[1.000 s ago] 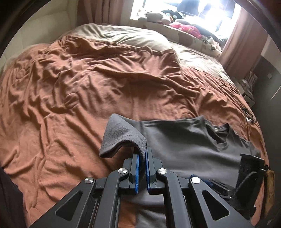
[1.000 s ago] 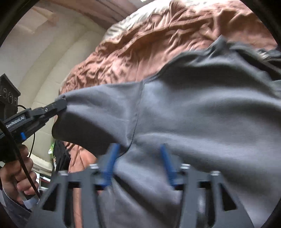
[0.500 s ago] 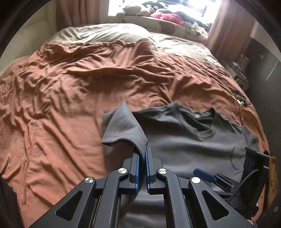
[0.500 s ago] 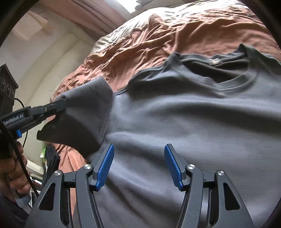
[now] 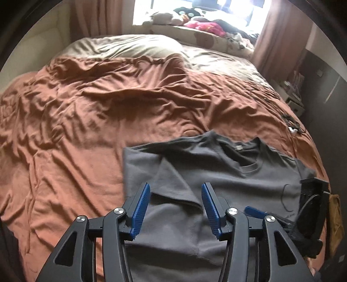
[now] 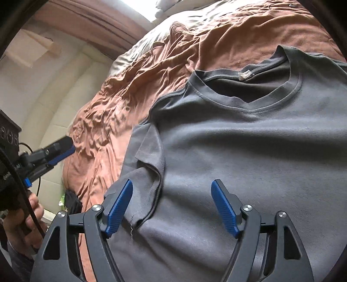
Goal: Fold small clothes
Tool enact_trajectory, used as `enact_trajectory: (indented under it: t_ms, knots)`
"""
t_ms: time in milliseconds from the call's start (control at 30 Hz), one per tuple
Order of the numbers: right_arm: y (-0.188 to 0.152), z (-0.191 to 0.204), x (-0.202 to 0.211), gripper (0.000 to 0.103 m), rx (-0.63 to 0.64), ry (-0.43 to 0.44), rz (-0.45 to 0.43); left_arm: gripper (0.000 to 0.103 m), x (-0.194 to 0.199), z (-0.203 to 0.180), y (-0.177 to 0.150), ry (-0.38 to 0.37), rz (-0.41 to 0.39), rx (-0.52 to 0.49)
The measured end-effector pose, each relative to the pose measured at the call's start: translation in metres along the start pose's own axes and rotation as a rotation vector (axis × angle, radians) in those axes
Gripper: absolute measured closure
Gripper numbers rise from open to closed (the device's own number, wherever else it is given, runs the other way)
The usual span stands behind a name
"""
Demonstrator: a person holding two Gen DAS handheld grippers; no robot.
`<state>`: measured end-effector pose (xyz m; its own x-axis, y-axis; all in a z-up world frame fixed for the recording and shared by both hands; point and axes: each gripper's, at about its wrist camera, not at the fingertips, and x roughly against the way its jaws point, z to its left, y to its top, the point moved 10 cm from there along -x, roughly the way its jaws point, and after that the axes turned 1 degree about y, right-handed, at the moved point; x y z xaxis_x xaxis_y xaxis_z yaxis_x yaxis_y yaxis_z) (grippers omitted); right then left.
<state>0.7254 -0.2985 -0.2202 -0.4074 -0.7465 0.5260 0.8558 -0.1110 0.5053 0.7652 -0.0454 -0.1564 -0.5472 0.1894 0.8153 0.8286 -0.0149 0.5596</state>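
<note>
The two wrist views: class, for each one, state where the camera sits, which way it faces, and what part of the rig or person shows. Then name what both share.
Left wrist: sits on the left gripper, looking down and across the bed toward the window; its own opening fingers frame the folded sleeve.
Right wrist: sits on the right gripper, close above the grey T-shirt, facing the collar; its opening fingers show, empty, plus the person's hand.
Shared: T-shirt, sleeve, bed; each shows the other gripper.
</note>
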Motion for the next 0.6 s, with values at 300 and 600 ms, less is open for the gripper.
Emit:
enact_trajectory:
  t_ms: [300,600]
  knots:
    - [0.002,0.026,-0.043,0.03,0.174,-0.128,0.062,0.064,-0.03,0.05,-0.041,-0.007,0.084,0.056]
    - [0.005,0.042,-0.098,0.03,0.385,-0.307,0.151,0.08,-0.054,0.084,-0.076,-0.012,0.151,0.046]
